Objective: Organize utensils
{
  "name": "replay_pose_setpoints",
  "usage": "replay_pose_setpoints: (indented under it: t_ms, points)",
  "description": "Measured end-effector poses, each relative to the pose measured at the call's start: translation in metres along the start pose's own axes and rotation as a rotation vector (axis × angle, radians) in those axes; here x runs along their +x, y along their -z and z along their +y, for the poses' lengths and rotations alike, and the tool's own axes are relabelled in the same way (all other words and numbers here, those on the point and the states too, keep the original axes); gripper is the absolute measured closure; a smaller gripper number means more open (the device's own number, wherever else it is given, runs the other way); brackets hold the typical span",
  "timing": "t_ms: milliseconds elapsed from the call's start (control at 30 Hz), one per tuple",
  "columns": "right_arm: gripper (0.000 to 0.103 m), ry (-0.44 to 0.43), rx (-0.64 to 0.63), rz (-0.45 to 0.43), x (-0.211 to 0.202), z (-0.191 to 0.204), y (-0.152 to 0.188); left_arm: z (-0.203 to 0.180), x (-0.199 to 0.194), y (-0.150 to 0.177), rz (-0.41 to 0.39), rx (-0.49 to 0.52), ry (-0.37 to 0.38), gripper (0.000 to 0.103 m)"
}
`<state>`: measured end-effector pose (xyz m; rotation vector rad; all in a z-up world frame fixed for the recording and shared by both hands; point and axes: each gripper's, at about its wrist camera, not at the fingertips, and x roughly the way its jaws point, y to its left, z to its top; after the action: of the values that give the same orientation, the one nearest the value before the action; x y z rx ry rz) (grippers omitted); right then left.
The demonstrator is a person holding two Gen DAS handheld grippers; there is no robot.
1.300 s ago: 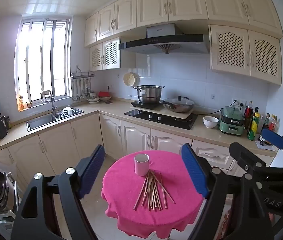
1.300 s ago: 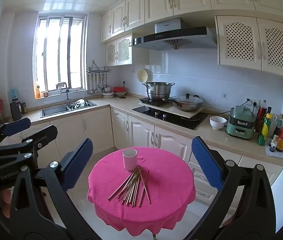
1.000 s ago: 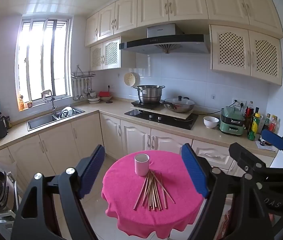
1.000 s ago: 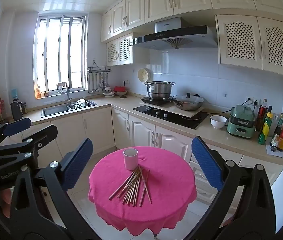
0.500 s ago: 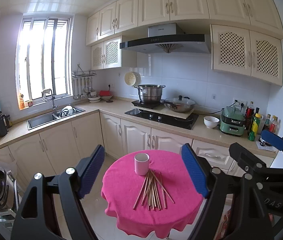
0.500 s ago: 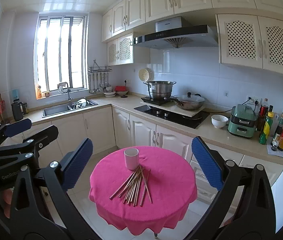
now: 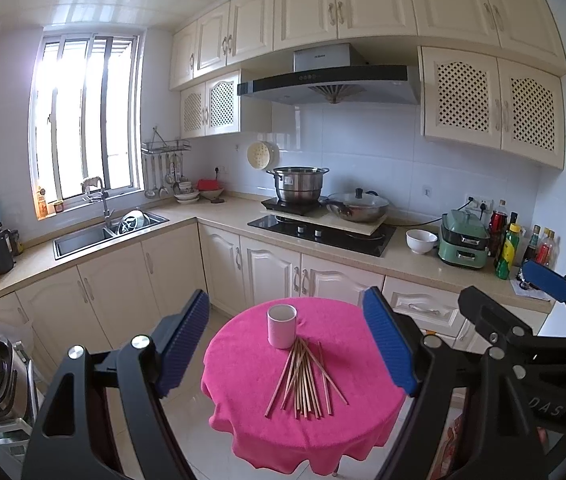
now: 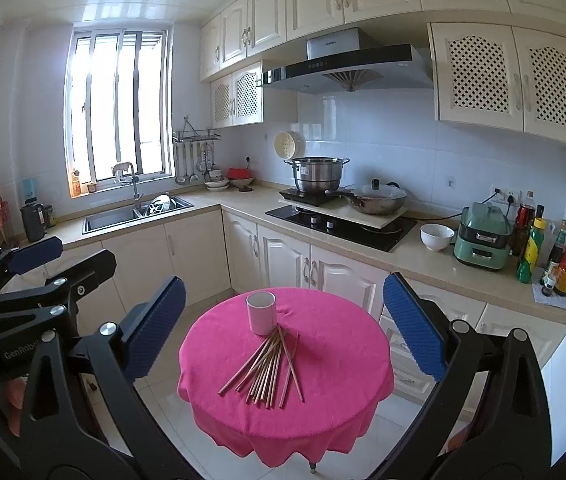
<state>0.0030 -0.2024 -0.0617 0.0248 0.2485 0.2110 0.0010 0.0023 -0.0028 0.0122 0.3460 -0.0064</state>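
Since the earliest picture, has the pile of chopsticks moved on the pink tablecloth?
No. The chopsticks lie fanned out just in front of the white cup, their far ends near its base, as before.

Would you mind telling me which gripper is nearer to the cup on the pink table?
Neither clearly. The left gripper and the right gripper both hover open, well short of the white cup, side by side.

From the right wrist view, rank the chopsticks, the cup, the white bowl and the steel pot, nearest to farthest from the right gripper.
Measured from the right gripper:
1. Chopsticks, fanned on the pink table, front centre.
2. Cup, upright just behind the chopsticks' far ends.
3. White bowl, on the counter, right of the hob.
4. Steel pot, on the burner by the back wall.
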Motion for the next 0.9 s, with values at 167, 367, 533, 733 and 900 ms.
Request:
replay_pose_setpoints:
  t_ms: [167,367,533,733,900]
  points:
    - [0.006,-0.002,0.005,0.01,0.0003,-0.001,-0.0015,-0.0017,0.0009,0.0021,0.005,-0.002,-0.001,0.025]
    - [0.006,-0.004,0.009,0.014,0.0011,-0.0024,-0.0012,-0.0022,0.0011,0.0018,0.007,-0.001,-0.003,0.025]
    - [0.006,-0.003,0.009,0.014,0.0013,-0.0022,-0.001,-0.0016,0.0023,0.0002,0.009,-0.004,-0.001,0.025]
    - [0.006,-0.007,0.015,0.018,0.0027,-0.0021,-0.0003,-0.0015,0.0027,0.0017,0.007,-0.001,-0.006,0.025]
    - [0.006,-0.008,0.013,0.019,0.0049,-0.002,-0.0011,0.0001,0.0031,0.001,0.01,-0.002,-0.007,0.025]
